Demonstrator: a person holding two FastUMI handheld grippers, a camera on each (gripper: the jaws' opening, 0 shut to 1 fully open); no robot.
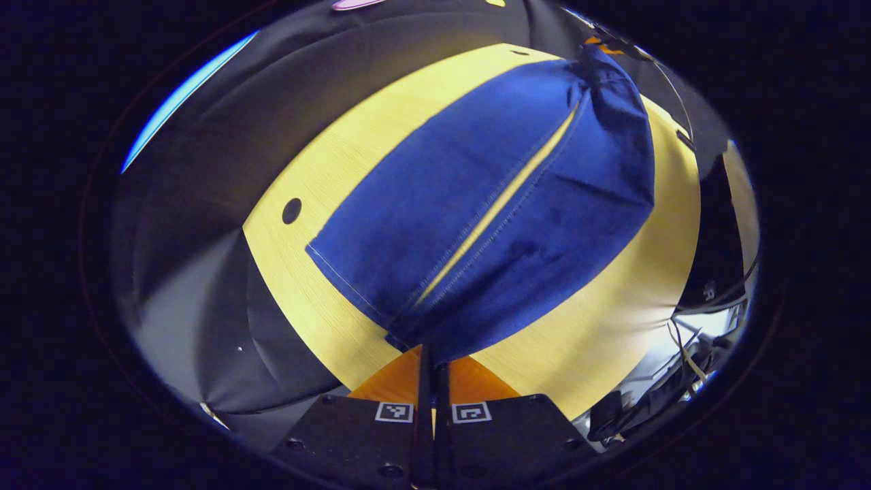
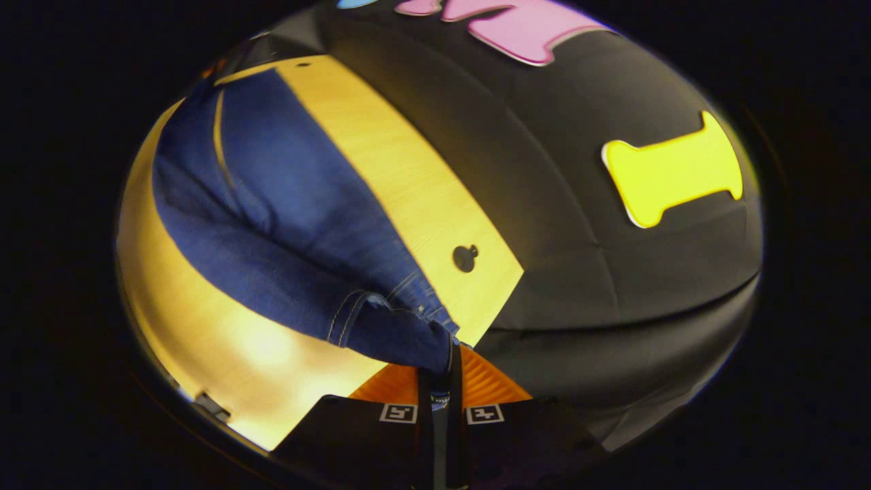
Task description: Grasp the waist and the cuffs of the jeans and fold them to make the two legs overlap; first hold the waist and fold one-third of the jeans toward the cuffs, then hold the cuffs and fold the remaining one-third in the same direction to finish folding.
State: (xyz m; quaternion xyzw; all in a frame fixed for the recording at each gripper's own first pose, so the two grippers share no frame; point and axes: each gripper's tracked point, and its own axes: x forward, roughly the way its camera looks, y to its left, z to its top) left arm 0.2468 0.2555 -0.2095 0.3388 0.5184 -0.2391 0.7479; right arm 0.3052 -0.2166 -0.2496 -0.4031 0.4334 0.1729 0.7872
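Blue jeans (image 1: 476, 190) lie lengthwise on the yellow wooden table (image 1: 326, 156), the two legs side by side with a thin strip of table between them. My left gripper (image 1: 433, 364) is shut on the near cuff edge, which is lifted a little off the wood. At the far end the right gripper (image 1: 602, 44) holds the bunched waist. In the right gripper view the jeans (image 2: 286, 204) stretch away to the upper left, and my right gripper (image 2: 442, 367) is shut on the stitched waistband, raised above the table (image 2: 381, 150).
A round hole (image 1: 291, 211) sits in the table near the cuff corner, and another hole (image 2: 465, 258) lies near the waist. Black cloth walls close in the table's far sides. Cables and equipment (image 1: 687, 354) lie beyond the table's right edge.
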